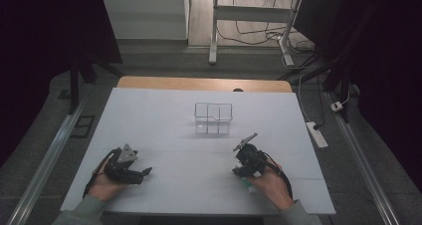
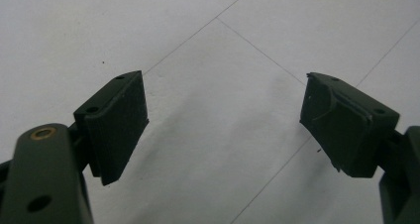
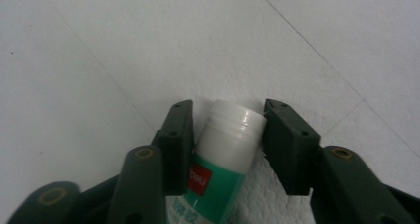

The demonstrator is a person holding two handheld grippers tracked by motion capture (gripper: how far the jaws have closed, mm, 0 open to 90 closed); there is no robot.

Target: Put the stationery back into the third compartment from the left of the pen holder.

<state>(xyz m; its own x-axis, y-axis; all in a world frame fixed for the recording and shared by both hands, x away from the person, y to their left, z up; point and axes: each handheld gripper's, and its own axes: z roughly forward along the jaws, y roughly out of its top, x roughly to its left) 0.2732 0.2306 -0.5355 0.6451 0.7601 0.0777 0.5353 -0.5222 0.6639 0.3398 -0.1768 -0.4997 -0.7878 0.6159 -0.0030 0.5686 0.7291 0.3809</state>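
on the near left of the white surface [image 1: 164, 120], the left gripper [image 2: 225, 122] rests low in the person's left hand [image 1: 107, 185], its fingers [image 2: 119, 120] spread wide apart with nothing between them. a clear divided box [image 1: 214, 118] stands well apart, toward the far middle. at the near right, the right gripper [image 3: 225, 135] has its fingers [image 3: 289, 144] clamped on a glue stick [image 3: 225, 154], white cap and green label, lying on the surface.

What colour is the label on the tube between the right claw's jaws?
Green with a small red patch on the glue tube, below a white cap end; the right gripper view shows it best.
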